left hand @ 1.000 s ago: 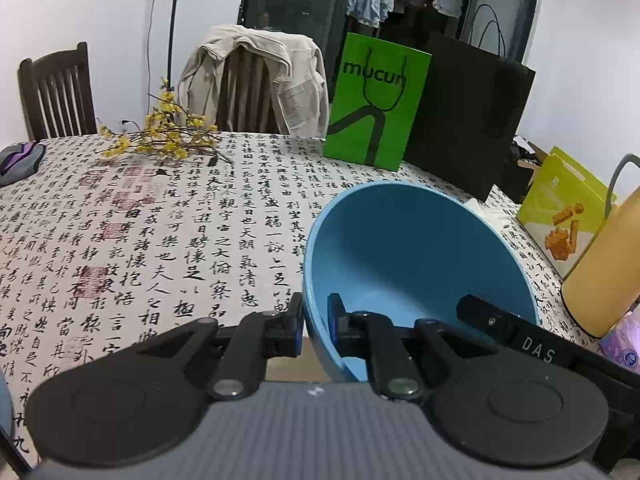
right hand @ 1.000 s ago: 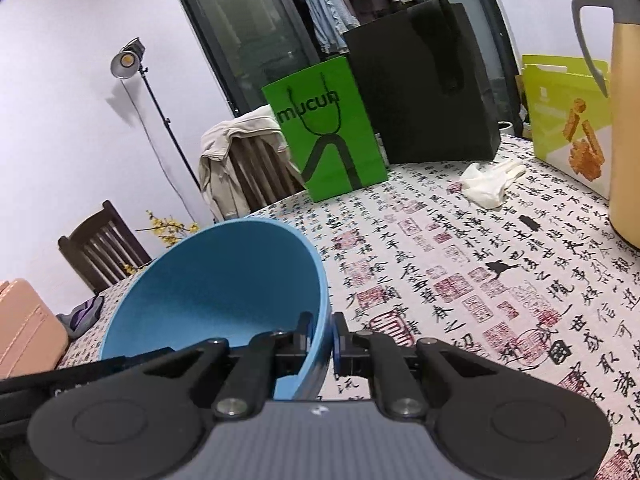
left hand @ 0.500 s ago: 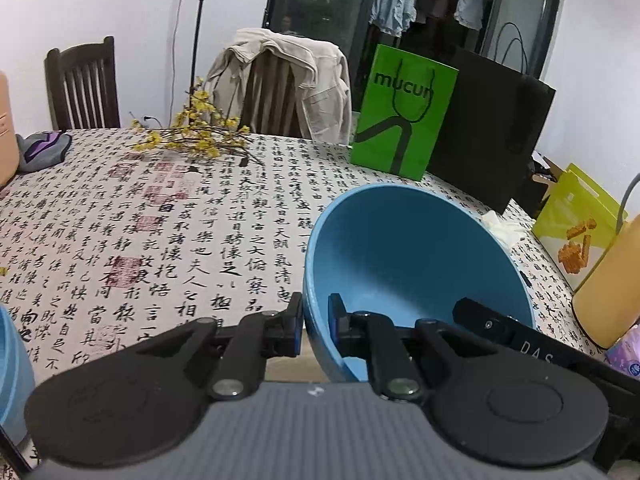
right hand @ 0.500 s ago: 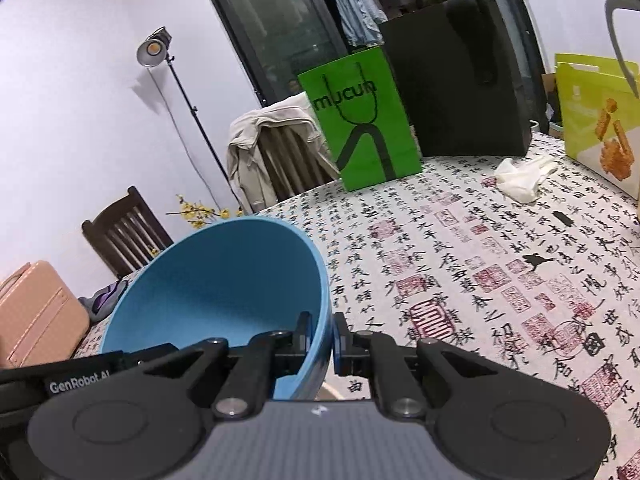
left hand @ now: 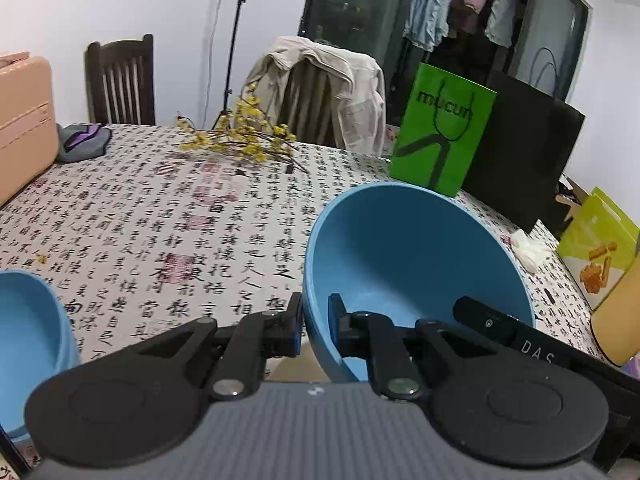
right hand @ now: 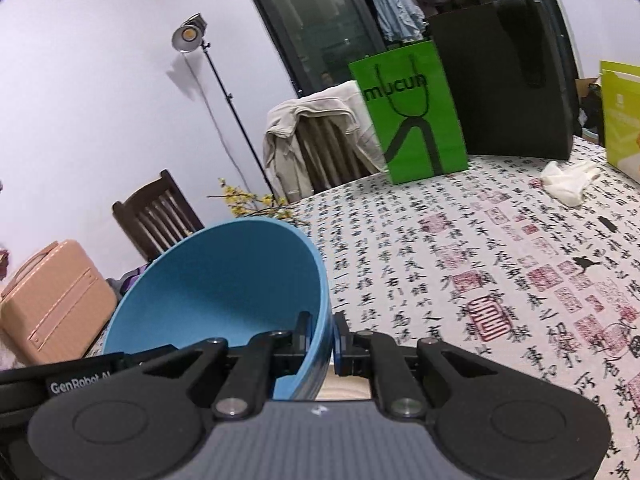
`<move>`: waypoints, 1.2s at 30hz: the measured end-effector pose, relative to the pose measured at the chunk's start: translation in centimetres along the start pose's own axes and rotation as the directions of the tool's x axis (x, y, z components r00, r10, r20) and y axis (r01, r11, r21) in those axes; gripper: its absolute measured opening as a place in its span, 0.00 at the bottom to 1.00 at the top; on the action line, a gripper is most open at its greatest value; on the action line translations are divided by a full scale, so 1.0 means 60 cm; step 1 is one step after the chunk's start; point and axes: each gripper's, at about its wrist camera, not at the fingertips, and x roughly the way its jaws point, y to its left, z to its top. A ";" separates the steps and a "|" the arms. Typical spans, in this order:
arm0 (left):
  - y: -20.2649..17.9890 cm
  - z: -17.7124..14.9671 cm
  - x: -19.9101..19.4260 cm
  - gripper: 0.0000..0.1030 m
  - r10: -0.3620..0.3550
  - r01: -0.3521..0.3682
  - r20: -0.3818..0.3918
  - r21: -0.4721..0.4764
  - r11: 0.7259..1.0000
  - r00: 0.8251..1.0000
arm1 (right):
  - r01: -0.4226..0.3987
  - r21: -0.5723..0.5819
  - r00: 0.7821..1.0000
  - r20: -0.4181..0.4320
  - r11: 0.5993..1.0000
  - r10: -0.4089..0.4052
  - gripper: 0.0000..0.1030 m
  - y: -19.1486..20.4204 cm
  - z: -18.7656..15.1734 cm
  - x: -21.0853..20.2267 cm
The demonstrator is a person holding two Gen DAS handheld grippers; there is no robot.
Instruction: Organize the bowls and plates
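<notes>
Second bowl [left hand: 28,344] appeared; grippers [left hand: 315,330] pinch smooth round bowl [left hand: 416,256].

A second blue bowl [left hand: 28,344] is cut off by the left wrist view's left edge, a yellow jug [left hand: 620,320] by its right edge, and the held bowl [left hand: 412,276] hides the tabletop's near edge.

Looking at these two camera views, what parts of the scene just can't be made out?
- Underside of the held blue bowl: hidden in both views by its own wall and the left gripper and right gripper clamped on its rim.
- Second blue bowl: cut off by the left view's edge.
- Yellow jug: cut off at the left view's right edge.
- Inside of the green bag and black bag: hidden by their own sides.
</notes>
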 end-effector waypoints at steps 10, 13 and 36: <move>0.051 0.000 -0.017 0.13 0.053 -0.053 0.011 -0.047 0.997 0.999 | -0.061 -0.036 0.998 -0.028 0.998 0.060 0.10 0.048 -0.009 0.020; 0.063 -0.001 -0.022 0.13 0.066 -0.065 0.012 -0.060 0.996 0.998 | -0.074 -0.046 0.997 -0.036 0.996 0.072 0.10 0.061 -0.011 0.025; 0.161 -0.005 -0.063 0.13 0.152 -0.145 0.031 -0.156 0.977 0.988 | -0.174 -0.117 0.982 -0.091 0.978 0.164 0.10 0.163 -0.031 0.050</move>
